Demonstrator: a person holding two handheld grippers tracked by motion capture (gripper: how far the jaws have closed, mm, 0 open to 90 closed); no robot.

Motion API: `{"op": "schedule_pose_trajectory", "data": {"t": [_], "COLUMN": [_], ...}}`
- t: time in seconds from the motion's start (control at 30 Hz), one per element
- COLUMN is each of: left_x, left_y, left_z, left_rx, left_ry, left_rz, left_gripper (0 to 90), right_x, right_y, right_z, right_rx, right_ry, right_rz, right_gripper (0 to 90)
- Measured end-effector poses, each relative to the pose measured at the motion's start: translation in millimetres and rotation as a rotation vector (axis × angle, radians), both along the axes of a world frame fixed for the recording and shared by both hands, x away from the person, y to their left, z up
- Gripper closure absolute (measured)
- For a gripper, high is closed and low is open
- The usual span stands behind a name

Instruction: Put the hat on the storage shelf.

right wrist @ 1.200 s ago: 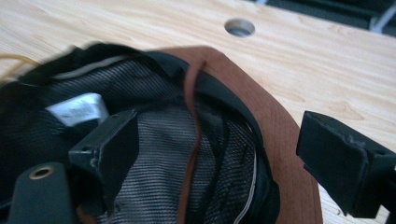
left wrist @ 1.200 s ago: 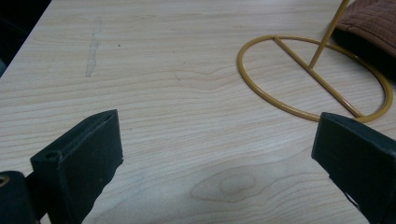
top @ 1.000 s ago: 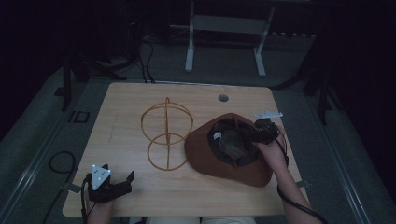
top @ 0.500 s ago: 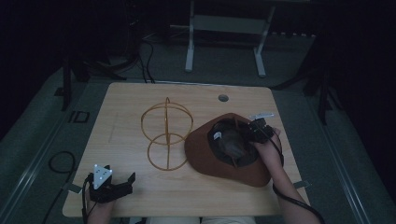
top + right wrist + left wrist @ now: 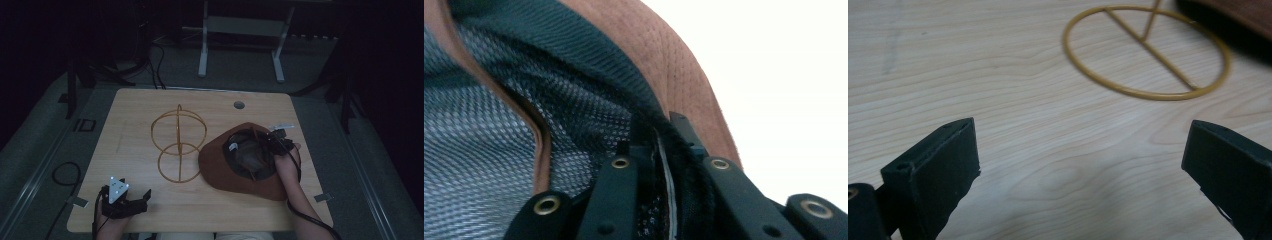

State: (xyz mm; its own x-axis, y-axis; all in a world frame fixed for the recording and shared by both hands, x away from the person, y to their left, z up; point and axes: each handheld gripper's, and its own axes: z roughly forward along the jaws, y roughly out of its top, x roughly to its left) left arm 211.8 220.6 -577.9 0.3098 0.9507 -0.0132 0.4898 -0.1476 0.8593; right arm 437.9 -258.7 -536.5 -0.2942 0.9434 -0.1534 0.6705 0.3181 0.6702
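Since it lies crown-down, hat: brown suede wide-brimmed hat (image 5: pixel 227 175) just right of the gold wire stand (image 5: pixel 178 145).
Handling: light, soft, floppy brim.
Hold: inner sweatband edge.
Right gripper (image 5: pixel 659 150): just clenched on sweatband.
Left gripper (image 5: pixel 1078 165): released, well left.

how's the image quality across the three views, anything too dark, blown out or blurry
High view: dim overall, the room behind the table nearly black, the hat and wire stand still readable. Left gripper view: evenly lit, wood grain sharp, the near fingers slightly soft. Right gripper view: background at upper right blown out to white, mesh lining soft at close range.
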Motion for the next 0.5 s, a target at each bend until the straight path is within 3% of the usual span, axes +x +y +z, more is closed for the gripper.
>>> {"op": "schedule_pose_trajectory", "data": {"t": [0.1, 0.13, 0.27, 0.33, 0.37, 0.4, 0.5], "left_x": [-1.1, -1.7, -3.7, -4.7, -4.7, -3.9, -0.1], "left_y": [-5.6, -9.4, -31.3, -43.6, -43.6, -61.7, -84.9], "left_z": [3.3, 4.4, 6.1, 6.7, 6.7, 6.4, 7.3], "left_rx": [-0.011, -0.028, -0.024, -0.011, -0.011, 0.0, 0.015], "left_ry": [0.006, 0.015, 0.04, 0.053, 0.053, 0.069, 0.078], "left_rz": [-0.021, -0.046, -0.136, -0.181, -0.181, -0.24, -0.307], "left_gripper": [2.4, 2.7, 3.3, 3.3, 3.3, 3.3, 3.4], "right_x": [-4.7, -6.6, -16.9, -21.8, -21.8, -23.6, -31.0], "right_y": [-8.0, -10.5, -20.4, -23.7, -23.7, -24.7, -29.5], "right_z": [9.1, 12.6, 27.4, 32.8, 32.8, 34.4, 39.9], "right_rx": [0.079, 0.099, 0.177, 0.194, 0.194, 0.196, 0.221], "right_ry": [-0.025, -0.031, -0.065, -0.081, -0.081, -0.086, -0.095], "right_rz": [-0.008, -0.011, -0.008, -0.007, -0.007, -0.007, 0.002], "right_gripper": [84.0, 84.1, 84.3, 84.2, 84.2, 84.2, 84.2]}}
